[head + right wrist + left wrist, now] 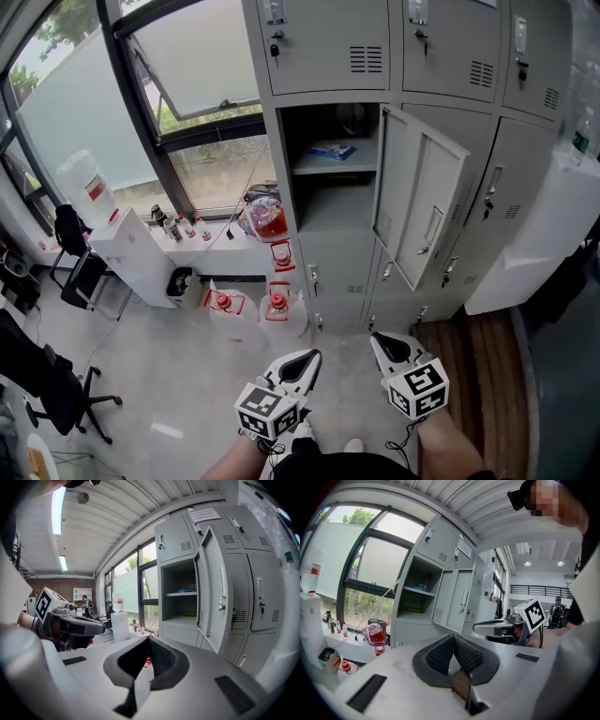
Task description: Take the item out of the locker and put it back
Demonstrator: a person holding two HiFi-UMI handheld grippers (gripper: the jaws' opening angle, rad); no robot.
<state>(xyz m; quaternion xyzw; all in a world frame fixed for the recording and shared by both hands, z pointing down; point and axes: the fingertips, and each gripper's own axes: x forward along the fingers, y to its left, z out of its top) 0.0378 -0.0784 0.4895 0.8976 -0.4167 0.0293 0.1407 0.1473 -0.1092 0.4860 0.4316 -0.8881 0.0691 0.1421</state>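
The grey locker (333,178) stands ahead with one compartment open, its door (422,202) swung out to the right. A flat blue item (333,149) lies on the shelf inside; it also shows as a blue item (192,588) in the right gripper view. Low in the head view, well short of the locker, are my left gripper (314,356) and right gripper (377,339). Both are shut with nothing between the jaws. The left gripper (453,637) points toward the open compartment, and so does the right gripper (148,639).
Two water jugs with red caps (277,305) (223,302) stand on the floor before the locker. A red-and-clear bag (267,220) sits on the window ledge. A white cabinet (131,248) and a black office chair (56,389) are to the left.
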